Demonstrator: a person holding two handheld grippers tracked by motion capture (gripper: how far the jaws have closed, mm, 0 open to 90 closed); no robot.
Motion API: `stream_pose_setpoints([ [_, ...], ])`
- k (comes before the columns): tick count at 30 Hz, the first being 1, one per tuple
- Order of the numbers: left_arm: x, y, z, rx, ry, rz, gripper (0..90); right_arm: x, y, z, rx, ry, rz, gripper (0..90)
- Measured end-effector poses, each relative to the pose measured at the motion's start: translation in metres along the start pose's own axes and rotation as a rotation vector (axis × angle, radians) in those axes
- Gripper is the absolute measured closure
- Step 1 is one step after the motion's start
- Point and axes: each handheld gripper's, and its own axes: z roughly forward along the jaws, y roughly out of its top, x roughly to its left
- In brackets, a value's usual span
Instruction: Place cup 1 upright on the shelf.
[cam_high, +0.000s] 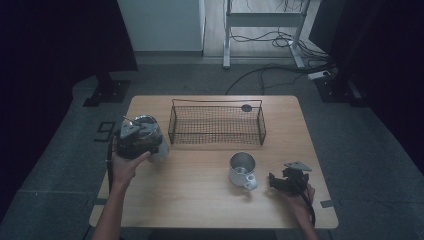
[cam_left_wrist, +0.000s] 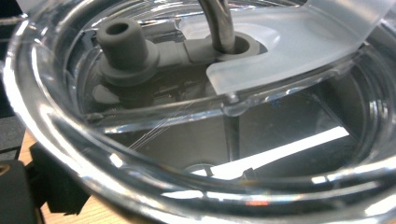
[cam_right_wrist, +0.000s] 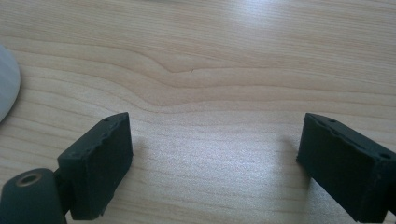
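Tumbler (cam_high: 148, 134) first, at the table's (cam_high: 200, 200) left: the left gripper (cam_high: 134, 141) carries it clear of the wood, near the left end of the basket (cam_high: 216, 125). In the high view the gripper's dark body lies against the tumbler's near side, with the person's left hand (cam_high: 125, 167) behind it. In the left gripper view the tumbler's clear lid (cam_left_wrist: 289, 56) sits right against the camera, its rim sweeping across the bottom and up the left side. A grey plug (cam_left_wrist: 122, 46) stands in the lid at upper left, and a metal straw (cam_left_wrist: 219, 23) passes down through a hole just beside it. One black jaw shows at the bottom left, outside the rim and close against it; the other is hidden, so whether the jaws clamp the tumbler or merely stand around it I cannot tell from the jaws themselves, though the tumbler plainly hangs off the table with that gripper.

Further right, the basket stands empty-looking at the far middle of the table, well apart from both grippers. In front of it, a metal cup (cam_high: 243, 170) stands upright.

The right gripper (cam_high: 286, 181) rests low at the table's right, just beside the cup, its jaws pointing toward it. In the right gripper view the two black jaws stand apart with bare wood between them; nothing is gripped. A pale curved edge, the cup's (cam_right_wrist: 7, 88), shows beyond the left jaw, outside the gap.
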Motion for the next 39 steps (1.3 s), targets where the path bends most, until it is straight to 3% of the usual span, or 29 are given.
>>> stream_pose_setpoints([
  [18, -0.007, 0.026, -0.01, -0.02, -0.025, -0.007, 4.3, 0.0, 0.0, 0.0, 0.0, 0.0, 0.0, 9.6],
  [39, -0.019, 0.047, -0.002, -0.027, -0.039, 0.007, 4.2, 0.0, 0.0, 0.0, 0.001, -0.001, 0.001, 9.6],
])
